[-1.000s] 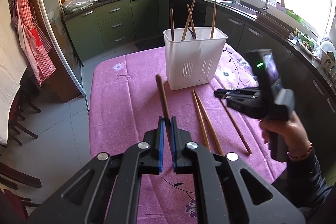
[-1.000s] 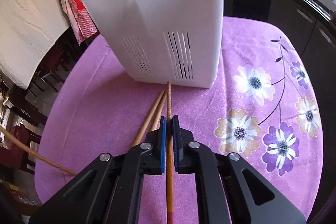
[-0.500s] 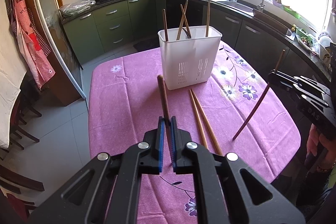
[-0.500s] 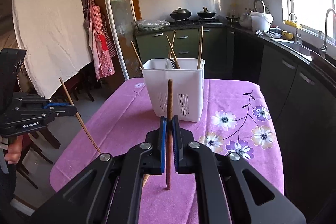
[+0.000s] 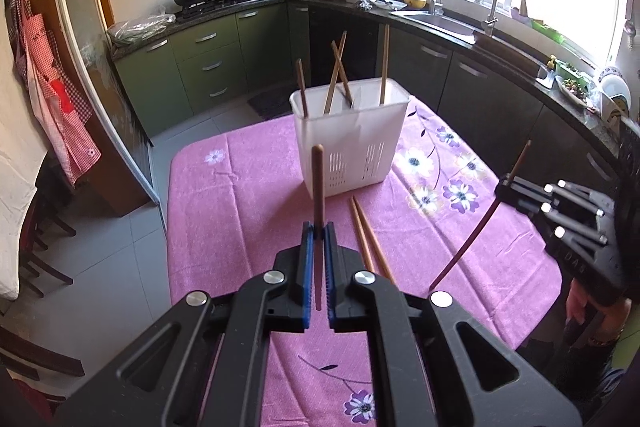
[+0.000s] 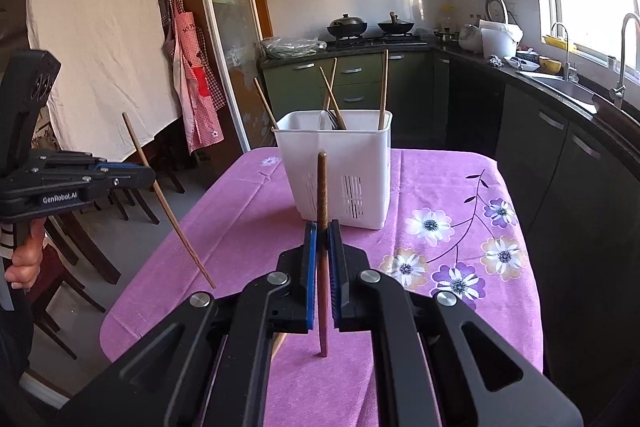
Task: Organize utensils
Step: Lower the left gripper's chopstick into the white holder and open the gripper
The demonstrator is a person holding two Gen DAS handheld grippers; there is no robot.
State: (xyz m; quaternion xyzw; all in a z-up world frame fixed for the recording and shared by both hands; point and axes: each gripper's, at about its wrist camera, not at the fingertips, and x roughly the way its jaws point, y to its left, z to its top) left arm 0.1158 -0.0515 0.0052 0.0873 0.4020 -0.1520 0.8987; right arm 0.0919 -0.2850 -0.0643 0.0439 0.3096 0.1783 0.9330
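A white slotted utensil holder (image 5: 352,143) (image 6: 340,167) stands on the purple flowered tablecloth (image 5: 240,187) with several chopsticks leaning in it. My left gripper (image 5: 318,227) is shut on a brown chopstick (image 5: 318,187) that stands upright above the table, short of the holder. In the right wrist view that gripper (image 6: 150,177) is at the left with its chopstick (image 6: 172,215) slanting down. My right gripper (image 6: 322,227) is shut on a darker chopstick (image 6: 322,187), also held upright in the air. From the left wrist view it (image 5: 504,187) hangs off the table's right edge. Two chopsticks (image 5: 366,239) lie on the cloth.
Dark kitchen cabinets and a counter with a sink (image 5: 436,21) run along the right and back. Wooden chairs (image 6: 80,235) stand by the table's left side, and aprons (image 6: 192,83) hang beyond them. A person's hand (image 6: 24,263) holds the left gripper's handle.
My right gripper has lifted its chopstick off the cloth and pulled back from the holder to the table's right edge. My left gripper has risen slightly with its chopstick.
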